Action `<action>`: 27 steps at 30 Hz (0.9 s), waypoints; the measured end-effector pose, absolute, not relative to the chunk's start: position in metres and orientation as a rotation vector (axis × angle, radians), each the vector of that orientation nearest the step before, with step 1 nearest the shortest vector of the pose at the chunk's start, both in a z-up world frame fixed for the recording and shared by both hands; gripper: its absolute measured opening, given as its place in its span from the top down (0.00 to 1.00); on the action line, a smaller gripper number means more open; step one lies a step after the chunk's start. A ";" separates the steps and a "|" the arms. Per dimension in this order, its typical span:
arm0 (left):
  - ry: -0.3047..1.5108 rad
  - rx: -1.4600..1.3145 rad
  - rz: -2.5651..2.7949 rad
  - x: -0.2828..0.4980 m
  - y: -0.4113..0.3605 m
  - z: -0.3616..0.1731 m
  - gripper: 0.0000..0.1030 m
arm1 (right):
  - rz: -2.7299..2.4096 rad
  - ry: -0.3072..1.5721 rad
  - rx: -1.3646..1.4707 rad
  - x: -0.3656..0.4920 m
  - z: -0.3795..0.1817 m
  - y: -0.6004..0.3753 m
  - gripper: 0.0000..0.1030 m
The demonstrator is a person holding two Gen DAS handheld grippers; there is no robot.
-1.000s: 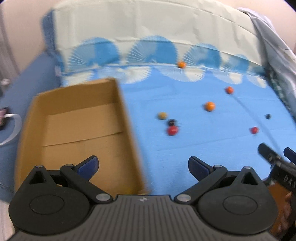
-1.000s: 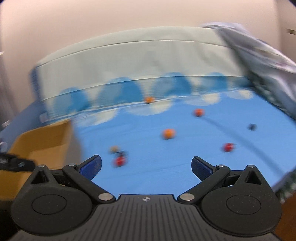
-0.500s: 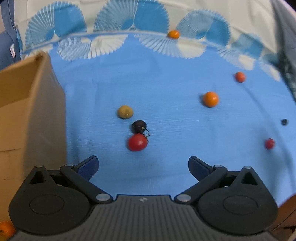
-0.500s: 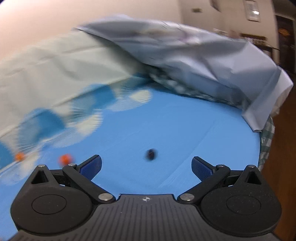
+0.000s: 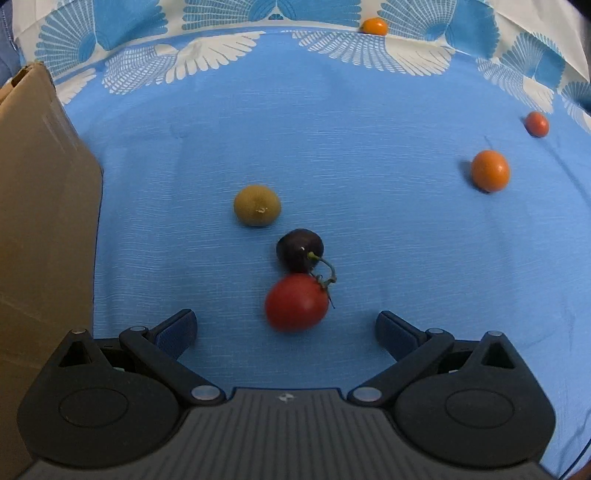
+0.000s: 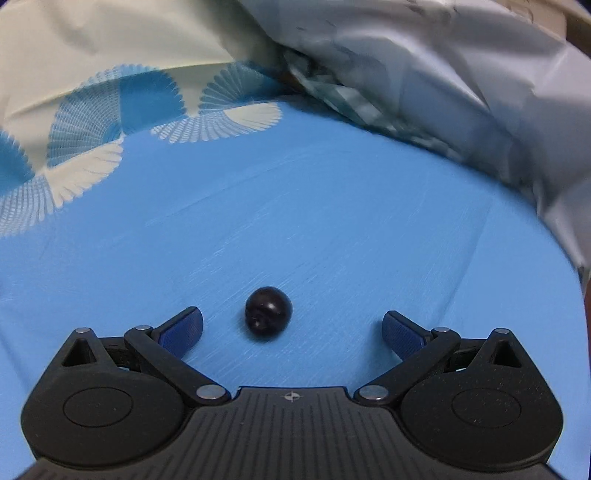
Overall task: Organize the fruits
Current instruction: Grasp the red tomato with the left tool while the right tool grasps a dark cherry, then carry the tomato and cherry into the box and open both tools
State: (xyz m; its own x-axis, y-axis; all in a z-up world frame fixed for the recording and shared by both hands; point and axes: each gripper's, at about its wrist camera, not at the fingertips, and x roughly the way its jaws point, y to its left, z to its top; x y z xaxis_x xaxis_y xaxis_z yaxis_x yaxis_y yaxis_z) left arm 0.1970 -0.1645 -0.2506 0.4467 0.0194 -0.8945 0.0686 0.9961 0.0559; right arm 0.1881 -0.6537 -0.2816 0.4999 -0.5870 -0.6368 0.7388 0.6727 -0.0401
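Left gripper (image 5: 286,326) spread wide, nothing between its blue pads, held low over a blue cloth (image 5: 369,221) with a white and blue fan pattern along its far edge. A red tomato (image 5: 296,302) lies on the cloth just ahead of the gap, roughly centred between the fingers and clear of both. Touching its far side is a dark cherry (image 5: 299,250) with a curled green stem. A little beyond and to the left, apart from the pair, sits a yellow-green round fruit (image 5: 257,205). Off to the right, well apart: an orange fruit (image 5: 490,170), then a smaller red-orange one (image 5: 536,124) farther back near the edge of view. Another orange fruit (image 5: 373,26) rests at the far patterned border. A cardboard box (image 5: 44,221) stands along the left side, its brown outer wall close to the left finger; its inside is not visible. Right gripper (image 6: 291,330) likewise wide apart and empty, low over the same blue cloth. A small glossy black fruit (image 6: 268,312) lies just ahead of the gap, slightly left of centre, touching neither pad. Crumpled pale grey fabric (image 6: 461,74) is heaped along the far right of that view, somewhat blurred.
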 end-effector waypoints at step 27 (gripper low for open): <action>0.976 0.049 -0.156 0.145 -0.169 -0.174 0.65 | -0.459 0.628 0.256 0.111 -0.204 -0.549 0.76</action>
State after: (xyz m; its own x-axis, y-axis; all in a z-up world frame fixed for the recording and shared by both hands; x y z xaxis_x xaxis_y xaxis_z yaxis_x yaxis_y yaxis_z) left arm 0.1447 -0.1688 -0.1743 0.5504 -0.1100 -0.8276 0.1539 0.9877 -0.0289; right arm 0.1107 -0.5492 -0.2041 0.7137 -0.3337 -0.6158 0.4858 0.8692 0.0919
